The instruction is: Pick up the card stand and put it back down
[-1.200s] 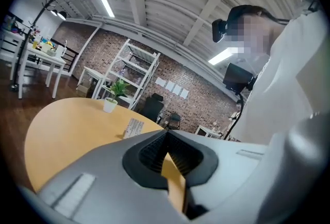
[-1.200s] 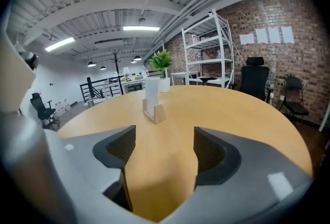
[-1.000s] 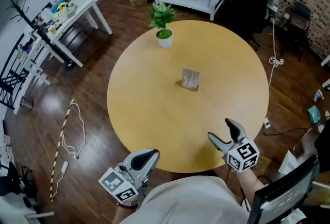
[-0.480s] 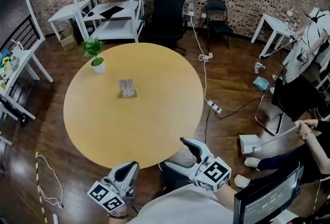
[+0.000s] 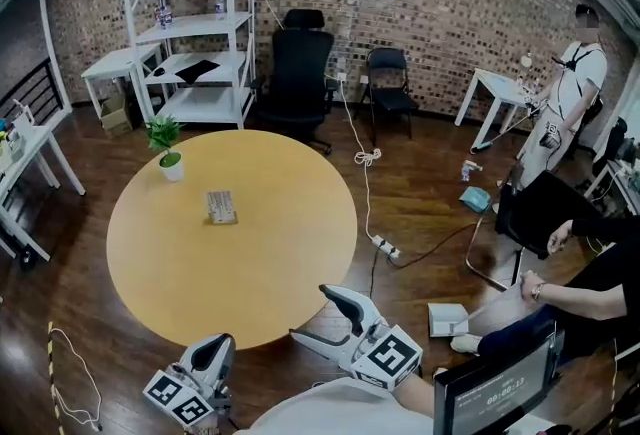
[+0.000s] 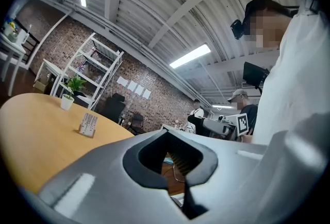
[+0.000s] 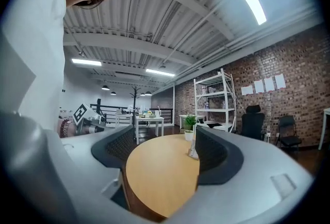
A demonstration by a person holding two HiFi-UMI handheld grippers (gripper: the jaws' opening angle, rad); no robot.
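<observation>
A brick-walled workroom with a dark wood floor, and a round, pale wooden table takes up the left middle of it. Nearest of all, off the table's near edge, are the two hand-held grippers. The left gripper hangs low at the near left with its jaws brought together, tips meeting and nothing between them; its own view shows the seam where they join. The right gripper sits just beside the table's near right rim, pointed left across the top. Its jaws stand very wide and are easing inward at this moment, with only open air and the tabletop between them.

Further in, on the left half of the table, the card stand stands upright on the wood, well apart from both grippers. From the right gripper view it peeks out beside the right-hand jaw. Beyond it, near the far left rim, is a small potted plant in a white pot.

Past the table, a black office chair and a white shelf unit stand against the far wall. At the far right a person stands by a small white table.
</observation>
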